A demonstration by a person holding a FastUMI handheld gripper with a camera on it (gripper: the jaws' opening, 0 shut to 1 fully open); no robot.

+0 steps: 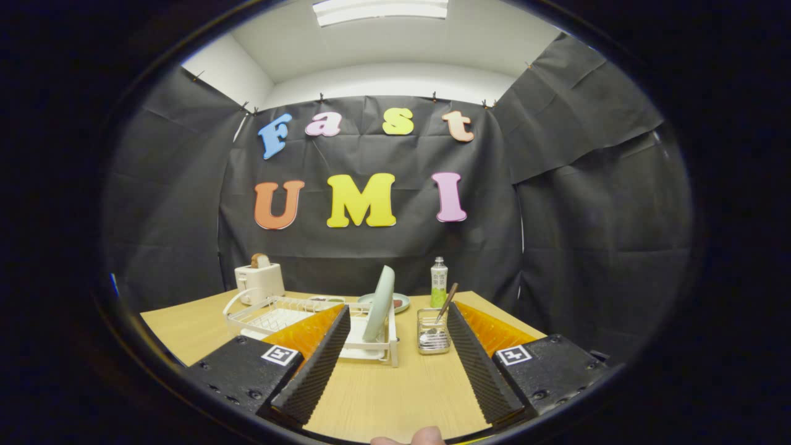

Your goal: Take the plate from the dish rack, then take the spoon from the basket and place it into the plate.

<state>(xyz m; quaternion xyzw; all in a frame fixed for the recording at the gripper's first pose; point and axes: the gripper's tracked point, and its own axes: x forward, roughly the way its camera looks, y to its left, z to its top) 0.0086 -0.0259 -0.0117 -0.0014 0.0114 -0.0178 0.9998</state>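
Both my fingers point(321, 352) stand wide apart, holding nothing. Just ahead, the plate point(379, 304) is upright in the dish rack point(272, 316); the spoon point(446, 303) leans in the basket point(432, 332) beside it. Nothing accomplished; every step remains

Dish rack point(290, 318) near corner hidden behind fingers point(321, 355); spoon point(440, 318) bowl blurred inside basket point(432, 339).
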